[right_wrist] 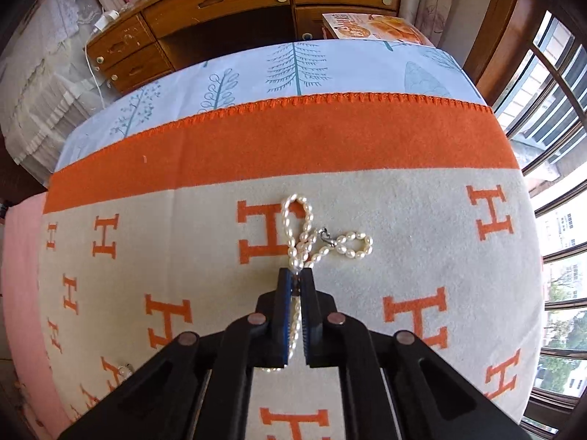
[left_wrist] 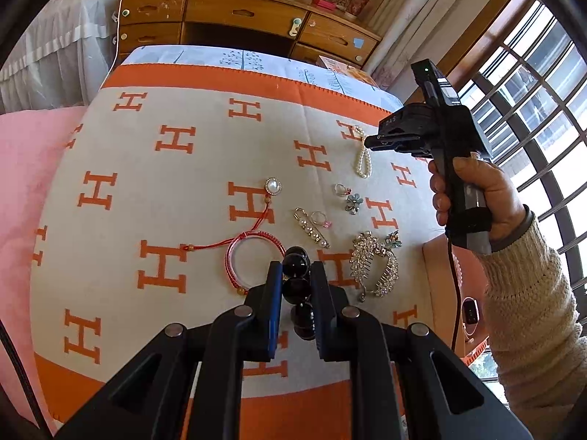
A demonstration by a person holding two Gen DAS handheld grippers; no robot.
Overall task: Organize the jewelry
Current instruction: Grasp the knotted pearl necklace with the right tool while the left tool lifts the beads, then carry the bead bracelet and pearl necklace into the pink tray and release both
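Note:
Jewellery lies spread on a beige blanket (left_wrist: 190, 190) with orange H letters. My left gripper (left_wrist: 296, 267) is shut on a black bead bracelet (left_wrist: 296, 288), held above the blanket. Under it lie a red cord bracelet (left_wrist: 253, 267), a round pearl brooch (left_wrist: 273, 186), a pearl pin (left_wrist: 312, 229), two small rings (left_wrist: 318, 216), a flower piece (left_wrist: 354, 201) and a rhinestone leaf comb (left_wrist: 370, 260). My right gripper (right_wrist: 296, 275) points down at the far right, shut on a white pearl strand (right_wrist: 297, 220) that loops on the blanket. The left wrist view shows the same gripper (left_wrist: 370, 143) over that pearl strand (left_wrist: 363, 163).
A wooden desk (left_wrist: 238, 11) with drawers stands beyond the bed. A barred window (left_wrist: 532, 110) fills the right side. Pink bedding (left_wrist: 29, 168) lies to the left. A printed book (right_wrist: 378, 25) rests at the far bed edge. A small watch-like device (left_wrist: 469, 310) lies low right.

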